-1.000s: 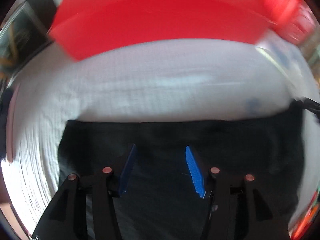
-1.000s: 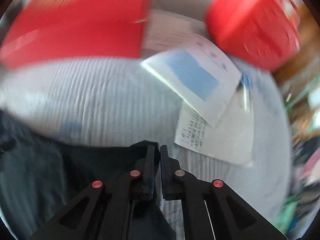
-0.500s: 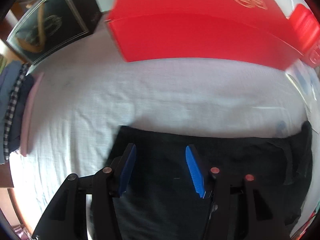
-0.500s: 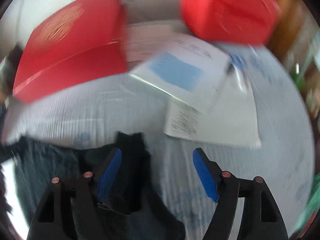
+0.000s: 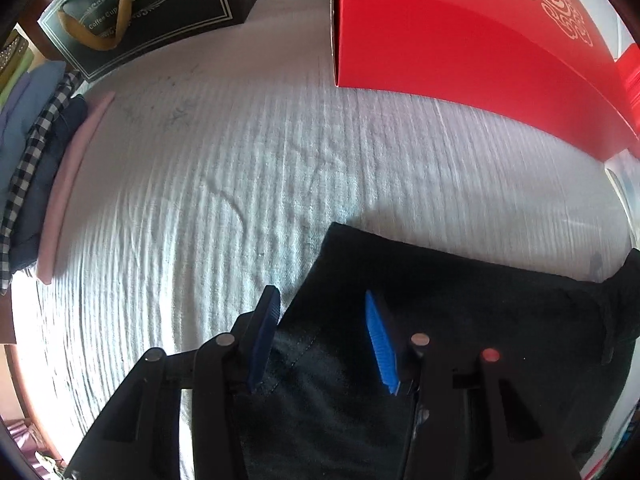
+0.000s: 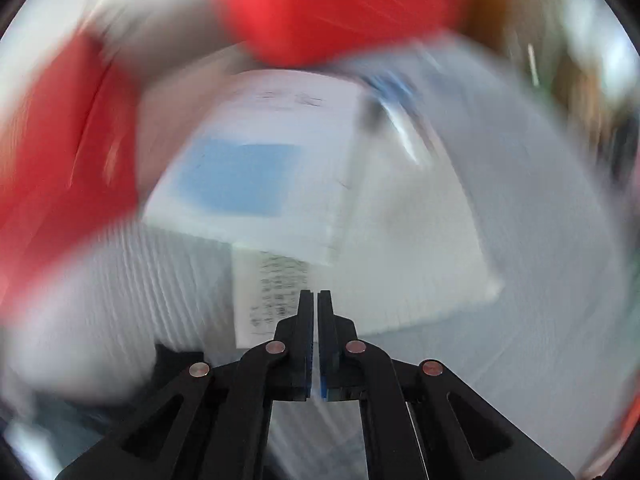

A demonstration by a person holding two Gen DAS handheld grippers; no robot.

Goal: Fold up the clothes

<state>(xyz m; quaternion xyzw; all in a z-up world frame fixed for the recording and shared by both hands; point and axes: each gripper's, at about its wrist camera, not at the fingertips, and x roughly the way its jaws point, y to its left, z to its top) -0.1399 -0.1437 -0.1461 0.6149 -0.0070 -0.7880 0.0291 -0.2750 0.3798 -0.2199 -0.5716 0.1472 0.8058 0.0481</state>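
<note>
A dark, near-black garment [image 5: 460, 320] lies flat on the white ribbed bedcover [image 5: 220, 160], filling the lower right of the left wrist view. My left gripper [image 5: 320, 296] points down over the garment's left edge. Its blue pads stand apart and its jaws are closing, with the cloth lying below them and not pinched. In the blurred right wrist view my right gripper [image 6: 314, 292] is shut with nothing in it, above white papers [image 6: 400, 260]. Only a dark corner of the garment [image 6: 176, 364] shows there, at the lower left.
A large red box [image 5: 460, 40] stands at the back right and a black gift bag [image 5: 152, 8] at the back left. A stack of folded clothes [image 5: 32, 140] sits at the left edge. A booklet with a blue patch [image 6: 240, 176] lies on the papers.
My left gripper slid left along the garment to its left edge. My right gripper let go of the garment's corner, shut again with nothing in it and swung right over the papers.
</note>
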